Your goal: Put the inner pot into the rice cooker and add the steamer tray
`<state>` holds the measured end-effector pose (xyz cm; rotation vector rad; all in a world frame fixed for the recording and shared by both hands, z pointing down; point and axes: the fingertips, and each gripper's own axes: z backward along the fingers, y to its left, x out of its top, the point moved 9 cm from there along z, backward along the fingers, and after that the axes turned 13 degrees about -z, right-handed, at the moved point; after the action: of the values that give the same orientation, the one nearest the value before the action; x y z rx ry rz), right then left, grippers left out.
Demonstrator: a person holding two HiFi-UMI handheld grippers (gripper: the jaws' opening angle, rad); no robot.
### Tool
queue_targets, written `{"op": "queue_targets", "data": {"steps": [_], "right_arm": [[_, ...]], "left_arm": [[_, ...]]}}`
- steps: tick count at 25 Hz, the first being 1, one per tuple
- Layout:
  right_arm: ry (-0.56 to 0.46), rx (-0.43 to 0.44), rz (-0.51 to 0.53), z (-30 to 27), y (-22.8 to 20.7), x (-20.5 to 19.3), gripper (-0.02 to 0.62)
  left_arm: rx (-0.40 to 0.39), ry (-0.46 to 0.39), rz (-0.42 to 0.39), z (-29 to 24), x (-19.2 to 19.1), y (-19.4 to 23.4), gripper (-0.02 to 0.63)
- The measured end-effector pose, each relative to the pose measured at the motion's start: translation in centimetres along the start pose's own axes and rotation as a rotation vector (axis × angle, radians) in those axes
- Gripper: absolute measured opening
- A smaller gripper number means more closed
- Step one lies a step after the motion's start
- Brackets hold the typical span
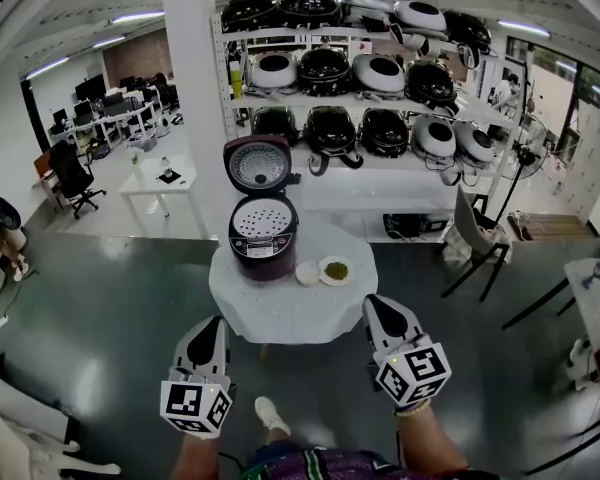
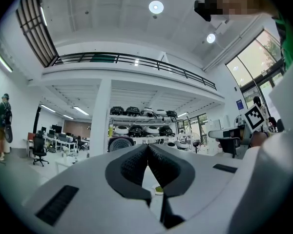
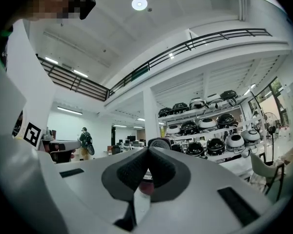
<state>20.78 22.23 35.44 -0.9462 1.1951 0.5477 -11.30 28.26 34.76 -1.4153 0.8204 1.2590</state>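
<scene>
A dark red rice cooker stands on a round white table with its lid raised. A pale perforated steamer tray lies in its mouth; the inner pot is hidden under it. Both grippers hover level at the near side of the table, apart from the cooker. My left gripper is shut and empty, its pads meeting in the left gripper view. My right gripper is also shut with nothing in it. The cooker's lid shows just above the right jaws.
A small white bowl and a dish of green bits sit right of the cooker. Behind stand a white pillar and shelves of several rice cookers. A chair is at the right, a white desk at the left.
</scene>
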Motion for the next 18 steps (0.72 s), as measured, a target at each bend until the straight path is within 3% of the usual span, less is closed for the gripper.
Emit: {"op": "queue_targets", "data": {"steps": [9,18], "right_arm": [[0.013,0.005,-0.007,0.4,0.3,-0.5,0.003],[0.02,-0.002,-0.011,0.6,0.1,-0.5,0.003]], "left_arm": [[0.0,0.009,0.074,0.9,-1.1,0.3,0.021],[0.003,0.028,0.05,1.2,-1.3,0.4,0.021]]}}
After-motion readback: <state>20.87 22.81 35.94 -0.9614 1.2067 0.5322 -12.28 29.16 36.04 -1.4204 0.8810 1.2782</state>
